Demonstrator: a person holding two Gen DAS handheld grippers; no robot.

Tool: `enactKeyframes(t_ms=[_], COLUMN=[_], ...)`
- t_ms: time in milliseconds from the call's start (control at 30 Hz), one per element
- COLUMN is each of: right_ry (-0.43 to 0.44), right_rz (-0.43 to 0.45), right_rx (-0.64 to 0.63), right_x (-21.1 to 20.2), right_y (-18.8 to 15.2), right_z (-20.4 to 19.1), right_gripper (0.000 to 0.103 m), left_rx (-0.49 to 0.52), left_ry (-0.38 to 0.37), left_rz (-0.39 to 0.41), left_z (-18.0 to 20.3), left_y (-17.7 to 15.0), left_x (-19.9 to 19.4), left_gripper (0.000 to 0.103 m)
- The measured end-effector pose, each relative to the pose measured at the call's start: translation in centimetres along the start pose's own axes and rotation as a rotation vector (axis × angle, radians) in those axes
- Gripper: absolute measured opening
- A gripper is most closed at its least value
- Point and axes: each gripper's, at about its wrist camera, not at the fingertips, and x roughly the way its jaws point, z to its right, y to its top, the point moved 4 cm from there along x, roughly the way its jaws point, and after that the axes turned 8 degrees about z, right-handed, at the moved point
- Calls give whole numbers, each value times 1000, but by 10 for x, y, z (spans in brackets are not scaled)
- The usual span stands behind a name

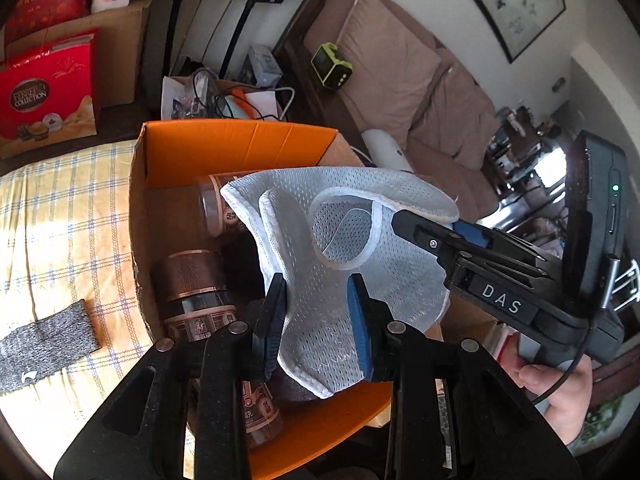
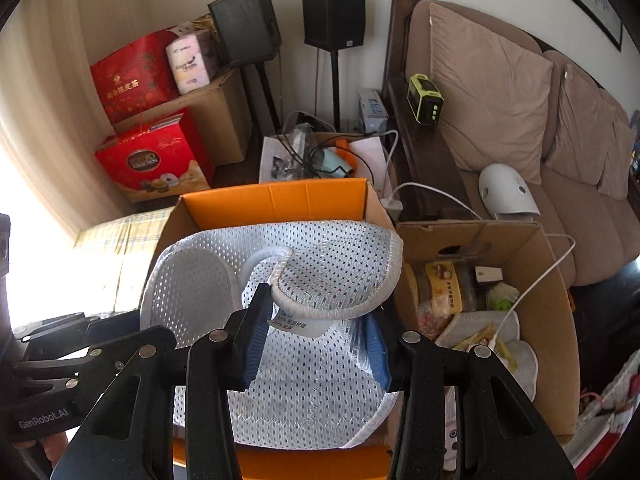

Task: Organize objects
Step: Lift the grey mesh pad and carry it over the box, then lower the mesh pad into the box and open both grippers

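Left hand-held gripper [image 1: 316, 320] and right hand-held gripper [image 2: 316, 344] each clamp the white mesh garment [image 1: 340, 240], held over the orange-lined cardboard box [image 1: 240, 148] of jars [image 1: 192, 280]

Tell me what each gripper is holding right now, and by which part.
Both hold the same white mesh garment above the orange-lined box. The left gripper pinches its lower hemmed edge; the right gripper clamps the mesh beside the sewn-in label.

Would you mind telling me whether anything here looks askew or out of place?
The jars in the orange-lined box lie tumbled on their sides. A grey sock sits alone on the checked bedcover. The white mesh garment hangs crumpled over the box.
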Motion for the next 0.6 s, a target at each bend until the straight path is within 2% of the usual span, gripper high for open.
enactKeyframes(t_ms=[233,400,467,600], right_ry=[12,16,-2,-87], right_rz=[-62,-92,-105,-123], right_rx=[8,-6,-34,-120], right_x=[35,54,59,63], right_y=[-26,-43,-49,-58], right_z=[17,20,19,16], right_gripper=[44,45,47,58], left_rx=[2,35,47,32], left_ry=[33,106,135,121], left_rz=[-61,-114,-149,-148], left_z=[-9,-18,-21,-23], left_y=[-20,-35,-41,-44], left_x=[25,38,47,43], left_gripper=[27,27,28,32])
